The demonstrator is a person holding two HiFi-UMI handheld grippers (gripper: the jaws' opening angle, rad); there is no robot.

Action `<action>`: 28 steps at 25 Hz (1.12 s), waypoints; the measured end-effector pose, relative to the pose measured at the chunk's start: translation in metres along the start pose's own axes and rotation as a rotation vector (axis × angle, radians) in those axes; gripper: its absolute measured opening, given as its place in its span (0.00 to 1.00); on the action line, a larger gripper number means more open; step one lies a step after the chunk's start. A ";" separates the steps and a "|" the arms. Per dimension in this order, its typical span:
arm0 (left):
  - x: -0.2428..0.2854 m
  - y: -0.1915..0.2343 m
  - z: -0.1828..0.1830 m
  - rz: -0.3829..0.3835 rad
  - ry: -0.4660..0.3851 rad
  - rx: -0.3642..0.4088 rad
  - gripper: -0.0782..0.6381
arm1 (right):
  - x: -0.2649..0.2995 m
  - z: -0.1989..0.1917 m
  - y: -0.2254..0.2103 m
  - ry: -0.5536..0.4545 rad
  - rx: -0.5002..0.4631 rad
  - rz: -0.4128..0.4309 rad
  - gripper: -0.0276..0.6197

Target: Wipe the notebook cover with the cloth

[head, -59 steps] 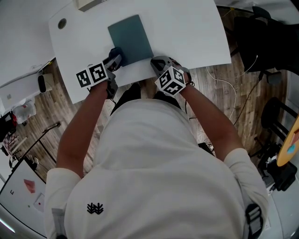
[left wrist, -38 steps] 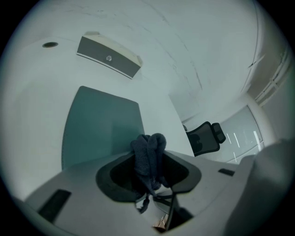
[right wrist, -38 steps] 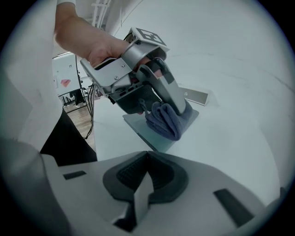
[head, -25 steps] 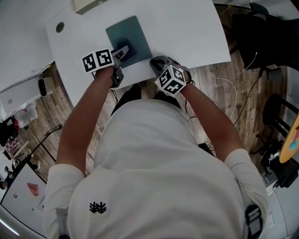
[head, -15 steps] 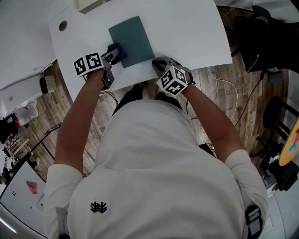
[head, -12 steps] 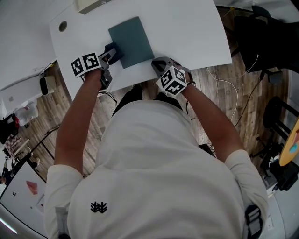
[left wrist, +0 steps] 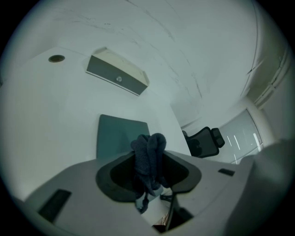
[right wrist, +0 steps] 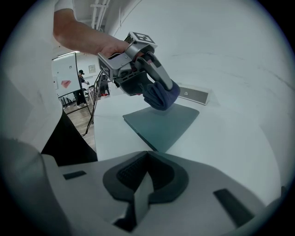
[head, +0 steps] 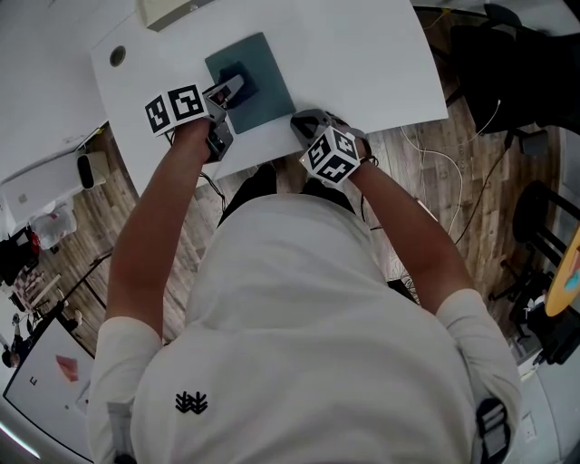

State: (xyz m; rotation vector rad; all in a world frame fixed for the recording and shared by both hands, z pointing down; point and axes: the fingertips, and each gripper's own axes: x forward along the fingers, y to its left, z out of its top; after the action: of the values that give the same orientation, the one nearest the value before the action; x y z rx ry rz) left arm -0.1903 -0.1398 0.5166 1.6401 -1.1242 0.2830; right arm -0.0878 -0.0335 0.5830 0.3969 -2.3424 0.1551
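Note:
A teal notebook (head: 252, 65) lies flat on the white table (head: 362, 54); it also shows in the left gripper view (left wrist: 117, 133) and the right gripper view (right wrist: 163, 122). My left gripper (head: 232, 91) is shut on a dark blue cloth (left wrist: 150, 159), bunched between its jaws. The cloth (right wrist: 161, 96) touches the cover near the notebook's left side. My right gripper (head: 304, 122) is at the table's near edge, just off the notebook's near right corner. Its jaws (right wrist: 146, 154) are shut with nothing between them.
A flat white box (head: 168, 9) lies at the table's far edge behind the notebook, and is also in the left gripper view (left wrist: 117, 73). A round hole (head: 116, 56) marks the table's far left corner. A black chair (head: 517, 63) and floor cables (head: 435, 163) are to the right.
The left gripper with the cloth has slid from the notebook's near-left edge back onto the cover, after earlier strokes back and forth. The right gripper has stayed put.

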 end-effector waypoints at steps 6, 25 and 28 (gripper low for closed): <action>0.039 -0.033 -0.009 -0.029 0.042 0.014 0.33 | 0.000 0.000 0.000 0.001 0.002 0.002 0.05; 0.020 0.029 -0.007 0.084 0.077 0.001 0.34 | -0.003 -0.002 0.000 -0.005 -0.010 -0.007 0.05; 0.008 0.043 -0.006 0.098 0.082 -0.005 0.34 | -0.003 -0.002 0.000 -0.003 -0.009 -0.009 0.05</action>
State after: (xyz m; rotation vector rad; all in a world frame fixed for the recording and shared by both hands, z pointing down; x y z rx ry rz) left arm -0.2177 -0.1383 0.5518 1.5576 -1.1435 0.4066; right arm -0.0841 -0.0326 0.5823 0.4036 -2.3430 0.1403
